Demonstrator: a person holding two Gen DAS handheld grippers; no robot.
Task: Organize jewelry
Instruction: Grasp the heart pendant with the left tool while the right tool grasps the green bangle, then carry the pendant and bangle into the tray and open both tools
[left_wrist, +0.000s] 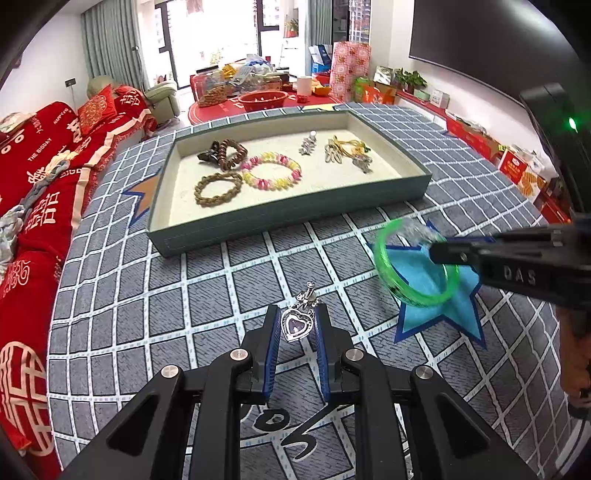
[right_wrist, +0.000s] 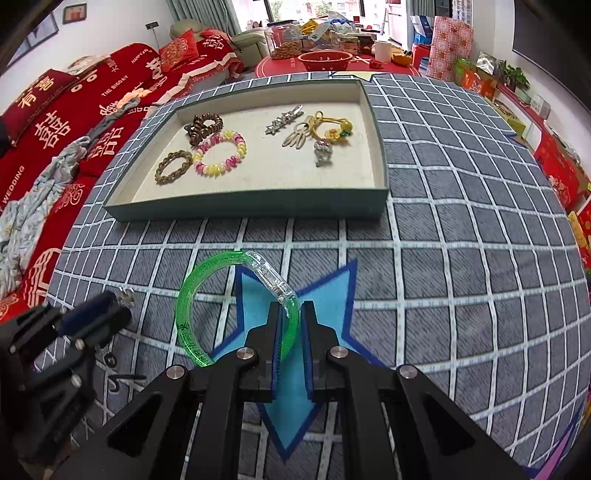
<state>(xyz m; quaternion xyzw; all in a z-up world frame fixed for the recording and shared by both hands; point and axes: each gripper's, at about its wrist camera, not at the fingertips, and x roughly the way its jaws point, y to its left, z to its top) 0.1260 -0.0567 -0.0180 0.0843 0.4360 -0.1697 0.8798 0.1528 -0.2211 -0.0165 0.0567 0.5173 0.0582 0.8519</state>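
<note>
My left gripper (left_wrist: 295, 314) is shut on a silver heart pendant (left_wrist: 296, 325) and holds it above the checked cloth, in front of the tray. My right gripper (right_wrist: 290, 308) is shut on a green translucent bangle (right_wrist: 195, 295), held above a blue star patch (right_wrist: 295, 369). The bangle (left_wrist: 410, 266) and right gripper (left_wrist: 443, 251) also show at the right of the left wrist view. The grey-green tray (left_wrist: 280, 218) lies farther back and holds a pink-yellow bead bracelet (left_wrist: 271, 171), a braided brown bracelet (left_wrist: 218, 188), a brown hair tie, silver clips and a yellow piece.
A grey checked cloth (left_wrist: 184, 295) covers the table. A red sofa (left_wrist: 33, 184) runs along the left. A red table with a bowl (left_wrist: 262, 99) and clutter stands behind. My left gripper (right_wrist: 110, 310) shows at the lower left of the right wrist view.
</note>
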